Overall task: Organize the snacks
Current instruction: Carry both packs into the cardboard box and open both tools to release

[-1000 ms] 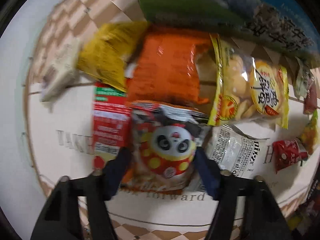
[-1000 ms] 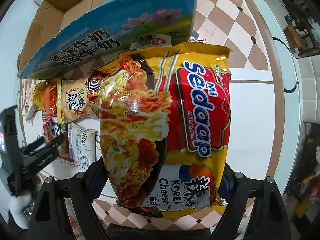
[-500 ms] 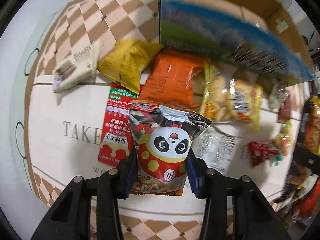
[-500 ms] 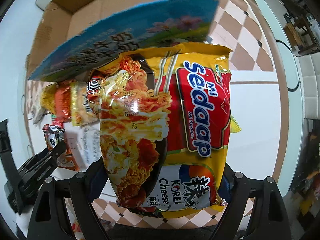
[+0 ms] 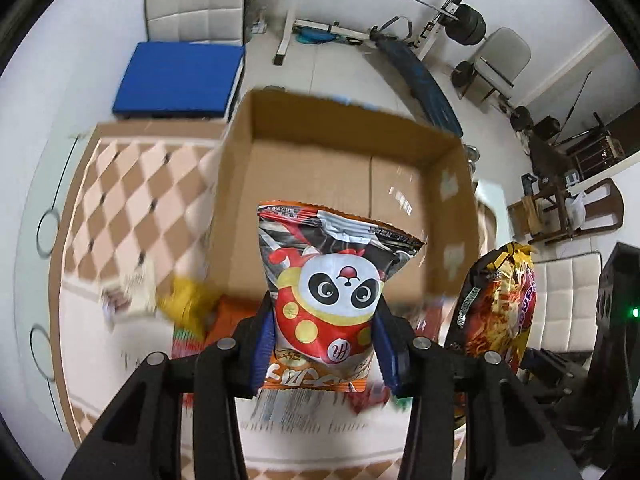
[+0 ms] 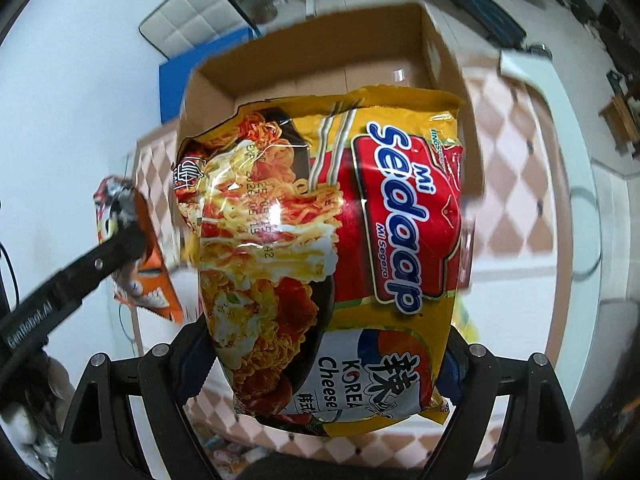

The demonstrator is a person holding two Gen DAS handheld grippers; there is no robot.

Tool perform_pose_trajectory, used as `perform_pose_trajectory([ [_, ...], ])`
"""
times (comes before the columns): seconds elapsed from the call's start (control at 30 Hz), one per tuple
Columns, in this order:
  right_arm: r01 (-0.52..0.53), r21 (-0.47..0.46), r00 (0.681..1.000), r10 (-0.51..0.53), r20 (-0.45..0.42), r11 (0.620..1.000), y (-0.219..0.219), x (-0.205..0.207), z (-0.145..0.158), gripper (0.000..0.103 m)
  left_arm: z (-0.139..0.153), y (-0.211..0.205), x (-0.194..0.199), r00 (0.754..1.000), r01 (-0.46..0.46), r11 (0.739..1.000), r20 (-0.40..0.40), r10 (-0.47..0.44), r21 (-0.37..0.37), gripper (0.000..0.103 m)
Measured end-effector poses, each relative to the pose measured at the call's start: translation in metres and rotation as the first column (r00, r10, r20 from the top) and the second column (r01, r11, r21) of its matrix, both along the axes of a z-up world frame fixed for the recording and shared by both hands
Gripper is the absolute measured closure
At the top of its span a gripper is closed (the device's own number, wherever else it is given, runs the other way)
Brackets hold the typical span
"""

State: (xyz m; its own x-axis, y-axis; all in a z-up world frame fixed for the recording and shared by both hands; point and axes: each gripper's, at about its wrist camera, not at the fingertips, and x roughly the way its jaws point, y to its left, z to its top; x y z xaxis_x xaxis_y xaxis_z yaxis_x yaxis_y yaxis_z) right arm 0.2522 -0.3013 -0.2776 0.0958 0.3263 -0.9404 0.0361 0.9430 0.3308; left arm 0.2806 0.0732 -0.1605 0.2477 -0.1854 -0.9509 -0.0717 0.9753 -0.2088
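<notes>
My left gripper [image 5: 324, 344] is shut on a panda snack bag [image 5: 332, 292], held upright in the air in front of an open cardboard box [image 5: 304, 168] with nothing visible inside. My right gripper [image 6: 324, 364] is shut on a large yellow and red Mi Sedaap noodle pack [image 6: 320, 240], which hides most of the box [image 6: 320, 56] behind it. In the right wrist view, the left gripper [image 6: 128, 236] with the panda bag [image 6: 152, 276] shows at the left. The noodle pack [image 5: 500, 304] appears at the right of the left wrist view.
Several blurred snack packets [image 5: 188, 304] lie on the checkered tablecloth [image 5: 132, 200] below the box. Beyond the table stand a blue mat [image 5: 180, 76], white chairs [image 5: 196, 8] and a weight bench [image 5: 400, 40].
Both grippers have risen with their packs, bringing the open top of the box into view. The left gripper closed on the panda bag and lifted it off the table.
</notes>
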Motion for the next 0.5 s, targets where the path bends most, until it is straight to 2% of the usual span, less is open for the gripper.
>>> perform_pose_trajectory([
  [0.17,0.007,-0.036,1.000,-0.006,0.023,0.999,-0.029,0.056,-0.016,0.012,-0.037,0.001,0.077,0.996,-0.014,0.999,-0.094,0.010,-0.037,0.062],
  [0.3,-0.007,-0.059,1.000,0.007,-0.002,0.998,-0.044,0.100,-0.051,0.012,-0.083,-0.002,0.126,0.983,-0.012,0.999,-0.182,0.006,-0.032,0.061],
  [0.5,-0.027,-0.104,0.997,0.019,-0.076,0.994,-0.066,0.143,-0.114,0.013,-0.138,-0.008,0.162,0.954,-0.026,0.997,-0.301,0.004,-0.069,0.061],
])
